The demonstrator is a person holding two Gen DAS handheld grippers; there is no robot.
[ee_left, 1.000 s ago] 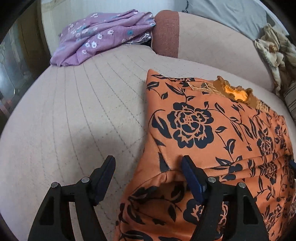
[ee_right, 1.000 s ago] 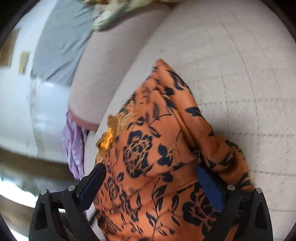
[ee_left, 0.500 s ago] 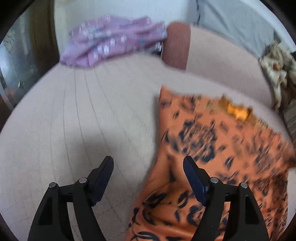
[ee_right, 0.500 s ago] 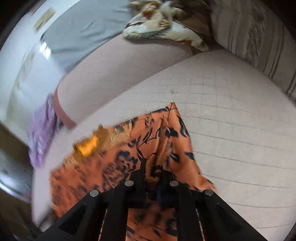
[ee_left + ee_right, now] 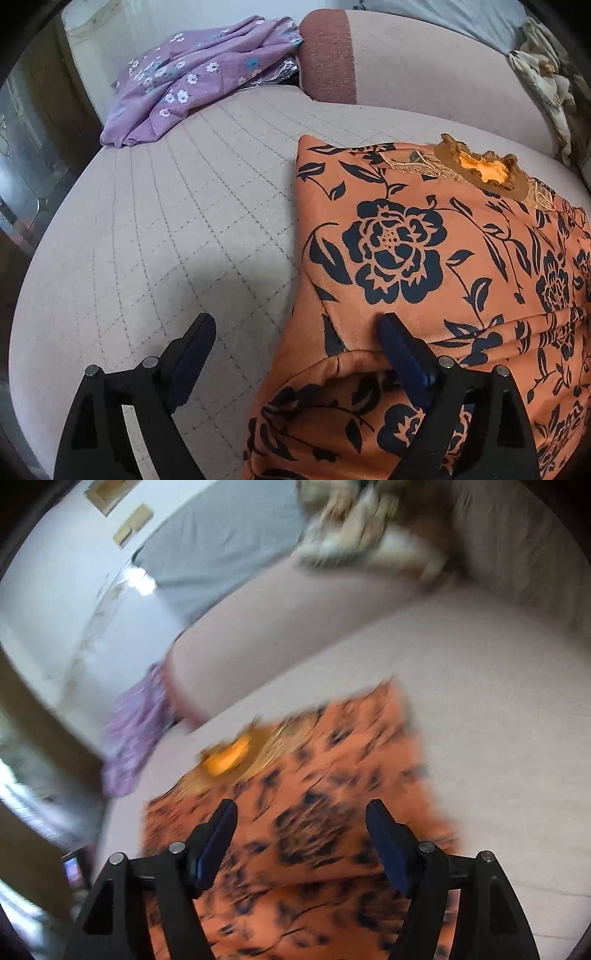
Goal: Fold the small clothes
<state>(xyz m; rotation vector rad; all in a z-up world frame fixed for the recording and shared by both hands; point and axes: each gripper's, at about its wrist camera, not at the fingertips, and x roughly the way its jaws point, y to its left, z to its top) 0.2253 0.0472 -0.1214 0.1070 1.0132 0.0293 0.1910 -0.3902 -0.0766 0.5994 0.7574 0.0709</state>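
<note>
An orange garment with a black flower print (image 5: 424, 258) lies folded on the pale quilted sofa seat (image 5: 166, 240); its brown neckline is at the far edge. My left gripper (image 5: 295, 343) is open, straddling the garment's near left corner, with the right finger resting on the cloth. In the blurred right wrist view the same garment (image 5: 314, 812) lies flat, and my right gripper (image 5: 301, 830) is open and empty just above it.
A purple flowered cloth (image 5: 199, 77) lies at the far left of the seat, also in the right wrist view (image 5: 136, 731). The sofa backrest (image 5: 424, 66) runs behind. A cream patterned cloth (image 5: 546, 88) hangs at the far right.
My right gripper, shut on the garment's edge half a second ago, has opened and let it go; the cloth now lies flat. My left gripper has stayed open at the left corner.
</note>
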